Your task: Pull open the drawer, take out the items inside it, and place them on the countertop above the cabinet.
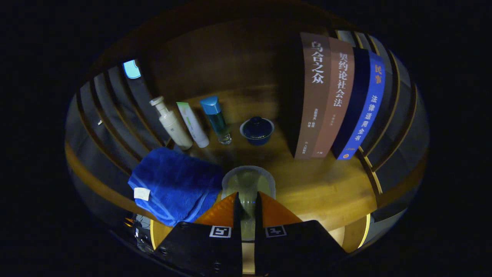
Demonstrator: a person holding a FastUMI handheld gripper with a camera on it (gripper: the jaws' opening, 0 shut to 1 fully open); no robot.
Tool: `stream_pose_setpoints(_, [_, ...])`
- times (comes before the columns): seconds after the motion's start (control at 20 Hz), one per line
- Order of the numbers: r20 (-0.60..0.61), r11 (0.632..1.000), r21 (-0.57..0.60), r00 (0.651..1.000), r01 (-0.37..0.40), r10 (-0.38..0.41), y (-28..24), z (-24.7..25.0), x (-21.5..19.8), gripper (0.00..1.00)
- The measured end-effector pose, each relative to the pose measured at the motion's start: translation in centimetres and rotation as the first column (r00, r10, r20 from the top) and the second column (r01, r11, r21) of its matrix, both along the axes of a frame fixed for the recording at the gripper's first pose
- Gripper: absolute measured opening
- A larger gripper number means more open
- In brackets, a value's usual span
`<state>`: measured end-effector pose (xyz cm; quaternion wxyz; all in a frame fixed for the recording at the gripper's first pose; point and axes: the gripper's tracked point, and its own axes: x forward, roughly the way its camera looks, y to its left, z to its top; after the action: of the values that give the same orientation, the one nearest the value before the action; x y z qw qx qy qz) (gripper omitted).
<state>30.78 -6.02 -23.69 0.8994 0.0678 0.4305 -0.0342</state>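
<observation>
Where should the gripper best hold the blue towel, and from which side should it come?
Grip the blue towel at its folded front edge near the white tag, coming from above. It lies flat and soft on the countertop. The gripper now pinches a clear cup.

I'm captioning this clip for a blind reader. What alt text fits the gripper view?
The gripper holds a pale glass cup by its rim, low over a wooden countertop. A folded blue towel lies beside it. Beyond stand three bottles, a dark blue lidded bowl and upright books.
</observation>
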Motion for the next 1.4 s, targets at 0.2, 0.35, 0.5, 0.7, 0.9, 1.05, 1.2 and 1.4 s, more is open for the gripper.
stream_pose_setpoints(0.2, [-0.021, 1.000, 0.005, 1.000, 0.012, -0.012, -0.3, -1.0, 1.1, 0.20])
stream_pose_setpoints(0.35, [-0.004, 0.999, 0.023, 1.000, 0.026, -0.026, -0.4, -1.0, 1.4, 0.31])
stream_pose_setpoints(0.5, [0.028, 0.999, 0.019, 0.999, 0.028, -0.029, -0.7, -0.4, 1.4, 0.66])
stream_pose_setpoints(0.7, [0.059, 0.999, 0.022, 0.997, 0.040, -0.041, -0.8, 1.0, 0.3, 0.99])
stream_pose_setpoints(0.9, [0.150, 0.999, 0.014, 0.987, 0.049, -0.051, -0.6, 3.0, -3.0, 1.00])
stream_pose_setpoints(1.05, [0.252, 0.999, 0.010, 0.966, 0.046, -0.047, 0.3, 5.0, -7.0, 1.00])
stream_pose_setpoints(1.2, [0.364, 1.000, 0.009, 0.931, 0.030, -0.031, 1.4, 7.2, -12.2, 0.99])
stream_pose_setpoints(1.4, [0.539, 0.999, -0.032, 0.842, 0.037, -0.014, 1.6, 10.3, -20.4, 0.99])
